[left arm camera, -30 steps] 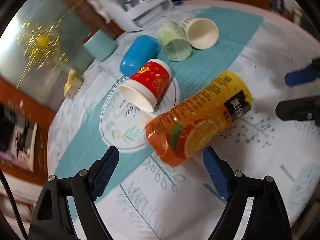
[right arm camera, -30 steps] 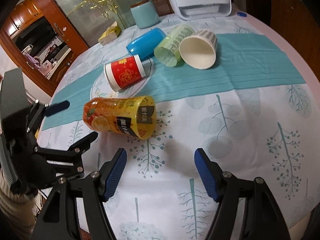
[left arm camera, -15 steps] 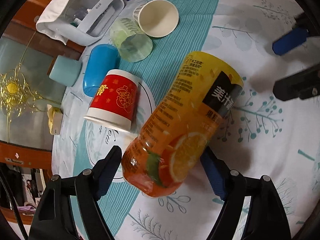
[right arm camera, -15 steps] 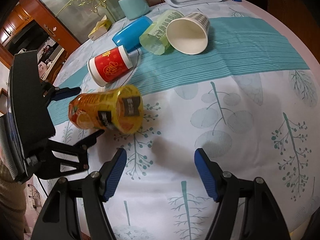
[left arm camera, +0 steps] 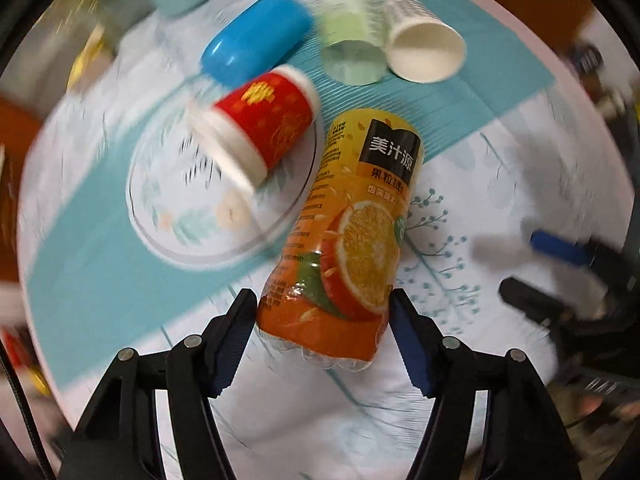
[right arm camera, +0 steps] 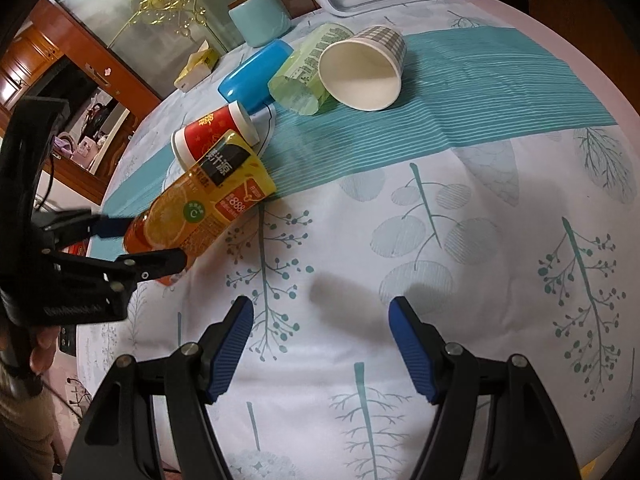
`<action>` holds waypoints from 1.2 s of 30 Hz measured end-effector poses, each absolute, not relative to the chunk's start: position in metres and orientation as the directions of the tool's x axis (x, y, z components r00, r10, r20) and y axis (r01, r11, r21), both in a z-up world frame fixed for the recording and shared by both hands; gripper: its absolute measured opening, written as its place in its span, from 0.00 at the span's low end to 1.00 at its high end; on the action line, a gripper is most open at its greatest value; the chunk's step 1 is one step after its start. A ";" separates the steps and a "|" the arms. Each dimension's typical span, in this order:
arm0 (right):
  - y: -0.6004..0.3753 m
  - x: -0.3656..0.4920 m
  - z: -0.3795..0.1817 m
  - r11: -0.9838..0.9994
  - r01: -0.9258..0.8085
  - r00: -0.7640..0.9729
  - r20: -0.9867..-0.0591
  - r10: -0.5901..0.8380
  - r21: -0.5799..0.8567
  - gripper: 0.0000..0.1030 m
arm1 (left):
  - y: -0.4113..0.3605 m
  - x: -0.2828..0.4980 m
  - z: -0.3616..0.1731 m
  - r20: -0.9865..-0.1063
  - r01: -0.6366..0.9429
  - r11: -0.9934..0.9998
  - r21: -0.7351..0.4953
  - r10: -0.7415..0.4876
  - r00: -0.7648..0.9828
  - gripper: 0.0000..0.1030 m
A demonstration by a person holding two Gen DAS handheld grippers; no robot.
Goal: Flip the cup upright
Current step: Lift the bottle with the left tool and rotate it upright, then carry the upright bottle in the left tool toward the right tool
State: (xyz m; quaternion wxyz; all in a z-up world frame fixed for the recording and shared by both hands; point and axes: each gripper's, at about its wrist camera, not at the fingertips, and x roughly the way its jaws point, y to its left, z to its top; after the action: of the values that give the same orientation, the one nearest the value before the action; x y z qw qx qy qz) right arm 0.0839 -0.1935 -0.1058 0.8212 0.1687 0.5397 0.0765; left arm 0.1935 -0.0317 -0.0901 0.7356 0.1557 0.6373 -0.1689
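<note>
Left gripper (left arm camera: 322,312), jaws pinching the orange cup's (left arm camera: 352,236) closed base, tilts it off the worktop (right arm camera: 440,280) toward its left edge. Thin film-wrapped plastic: probably light, slippery, crushable. Right gripper (right arm camera: 320,332) spread, idle.

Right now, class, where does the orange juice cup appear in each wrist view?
Left wrist view: orange juice cup at centre, its base between the left gripper jaws.
Right wrist view: orange juice cup at left-middle.
Shared landmark: red cup just behind it.
</note>
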 end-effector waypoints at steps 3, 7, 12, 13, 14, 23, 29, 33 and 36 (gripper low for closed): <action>-0.197 0.080 -0.103 0.928 0.058 0.415 -0.854 0.313 0.368 0.69 | -0.023 0.191 -0.091 -0.991 0.338 0.939 -0.063 -0.097 0.087 0.64; -0.203 0.074 -0.099 0.924 0.065 0.427 -0.848 0.315 0.376 0.69 | -0.017 0.176 -0.088 -0.982 0.242 0.962 -0.131 -0.160 0.105 0.63; -0.210 0.069 -0.095 0.920 0.075 0.441 -0.840 0.316 0.385 0.68 | -0.012 0.151 -0.084 -0.956 0.138 0.968 -0.210 -0.233 0.178 0.63; -0.211 0.067 -0.094 0.920 0.076 0.445 -0.838 0.315 0.386 0.69 | -0.010 0.145 -0.086 -0.949 0.104 0.965 -0.239 -0.255 0.183 0.63; -0.212 0.066 -0.092 0.919 0.076 0.449 -0.836 0.315 0.387 0.69 | -0.009 0.142 -0.087 -0.946 0.082 0.964 -0.253 -0.264 0.187 0.63; -0.215 0.056 -0.086 0.918 0.068 0.463 -0.827 0.318 0.391 0.68 | 0.004 0.103 -0.100 -0.888 -0.139 0.896 -0.421 -0.376 0.264 0.63; -0.216 0.050 -0.086 0.919 0.068 0.462 -0.829 0.316 0.388 0.68 | 0.008 0.089 -0.115 -0.852 -0.255 0.821 -0.510 -0.441 0.284 0.63; -0.219 0.046 -0.087 0.922 0.072 0.459 -0.833 0.309 0.381 0.68 | 0.001 0.085 -0.130 -0.855 -0.277 0.814 -0.511 -0.445 0.266 0.63; -0.221 0.044 -0.089 0.920 0.078 0.455 -0.835 0.309 0.383 0.69 | -0.004 0.086 -0.139 -0.853 -0.296 0.803 -0.517 -0.456 0.253 0.64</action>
State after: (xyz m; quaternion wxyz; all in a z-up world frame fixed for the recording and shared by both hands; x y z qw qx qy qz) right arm 0.0439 -0.2207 -0.0891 0.8322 0.1871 0.5173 0.0694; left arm 0.0864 -0.0039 -0.1385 0.7286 -0.3090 0.6088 -0.0550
